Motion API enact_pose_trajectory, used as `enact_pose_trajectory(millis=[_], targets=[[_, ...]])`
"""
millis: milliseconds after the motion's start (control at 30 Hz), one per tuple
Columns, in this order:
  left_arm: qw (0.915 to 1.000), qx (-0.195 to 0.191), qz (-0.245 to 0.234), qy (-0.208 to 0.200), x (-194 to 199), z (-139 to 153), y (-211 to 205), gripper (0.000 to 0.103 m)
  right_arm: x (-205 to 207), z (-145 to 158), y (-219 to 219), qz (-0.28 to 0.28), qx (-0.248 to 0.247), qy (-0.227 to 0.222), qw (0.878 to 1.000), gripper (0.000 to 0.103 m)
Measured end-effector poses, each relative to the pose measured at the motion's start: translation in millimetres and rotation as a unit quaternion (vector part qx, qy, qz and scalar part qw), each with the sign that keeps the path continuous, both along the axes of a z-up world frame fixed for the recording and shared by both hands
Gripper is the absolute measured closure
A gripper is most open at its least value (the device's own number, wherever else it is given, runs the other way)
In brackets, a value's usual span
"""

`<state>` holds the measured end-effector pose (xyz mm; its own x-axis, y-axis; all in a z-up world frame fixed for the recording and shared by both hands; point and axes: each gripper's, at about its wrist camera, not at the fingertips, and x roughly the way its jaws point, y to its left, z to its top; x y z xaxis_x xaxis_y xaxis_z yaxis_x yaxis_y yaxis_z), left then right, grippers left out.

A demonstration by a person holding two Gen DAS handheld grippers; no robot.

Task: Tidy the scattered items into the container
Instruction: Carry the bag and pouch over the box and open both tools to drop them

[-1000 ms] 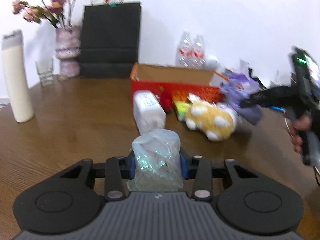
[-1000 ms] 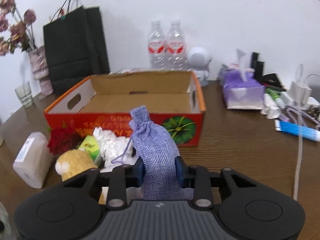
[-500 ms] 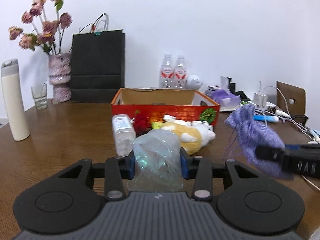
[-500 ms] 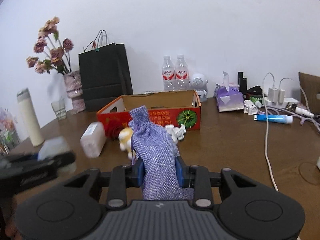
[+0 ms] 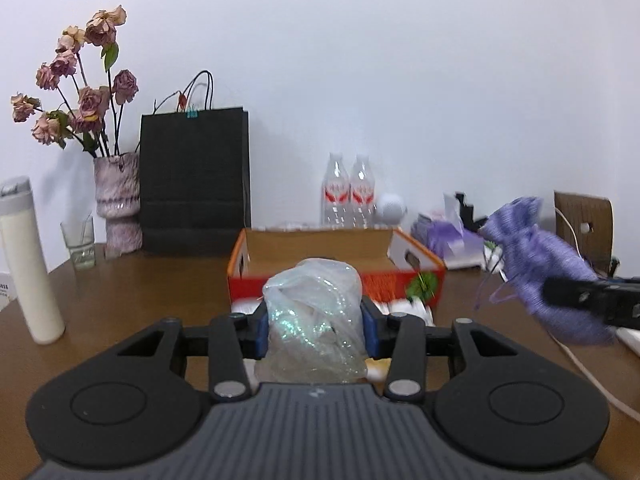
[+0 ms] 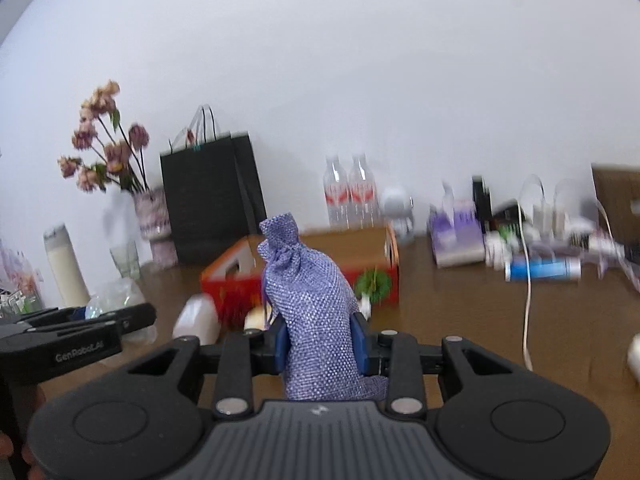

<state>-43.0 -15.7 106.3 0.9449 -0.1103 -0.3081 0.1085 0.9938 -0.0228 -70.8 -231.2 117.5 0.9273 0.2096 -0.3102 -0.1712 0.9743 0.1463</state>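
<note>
Between the left gripper (image 5: 315, 330) fingers sits a pinched plastic bag (image 5: 316, 320), the right gripper (image 6: 319, 346) clamps a purple pouch (image 6: 312, 312), both short of the box (image 5: 332, 256), so carrying onward, then releasing inside.

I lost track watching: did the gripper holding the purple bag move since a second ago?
Yes. The right gripper, clamped on the purple bag, pulled back from the orange box, which looks smaller and farther now.

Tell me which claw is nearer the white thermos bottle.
Left. The left claw, shut on the clear plastic bag, is nearer the white thermos bottle. The right claw, gripping the purple pouch, sits farther right.
</note>
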Motion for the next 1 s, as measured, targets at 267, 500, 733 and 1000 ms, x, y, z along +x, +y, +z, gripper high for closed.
enact_pose_trajectory(millis=[267,500,733,1000], targets=[[0.9972,-0.043,-0.027,0.056,135.9,47.3,12.0,0.056,117.8,72.6,-6.3,0.015,-0.001,-0.003,1.0,0.071],[0.9833,0.016,0.0,0.181,288.9,26.9,5.3,0.057,292.0,72.8,2.2,-0.005,-0.007,0.143,0.99,0.071],[0.9523,0.021,0.021,0.304,357.9,-29.1,15.8,0.057,390.7,11.6,30.6,-0.005,-0.042,0.295,0.955,0.071],[0.9274,0.078,0.014,0.366,377.9,-67.1,3.7,0.034,424.7,-41.1,46.6,-0.045,-0.095,0.382,0.918,0.062]])
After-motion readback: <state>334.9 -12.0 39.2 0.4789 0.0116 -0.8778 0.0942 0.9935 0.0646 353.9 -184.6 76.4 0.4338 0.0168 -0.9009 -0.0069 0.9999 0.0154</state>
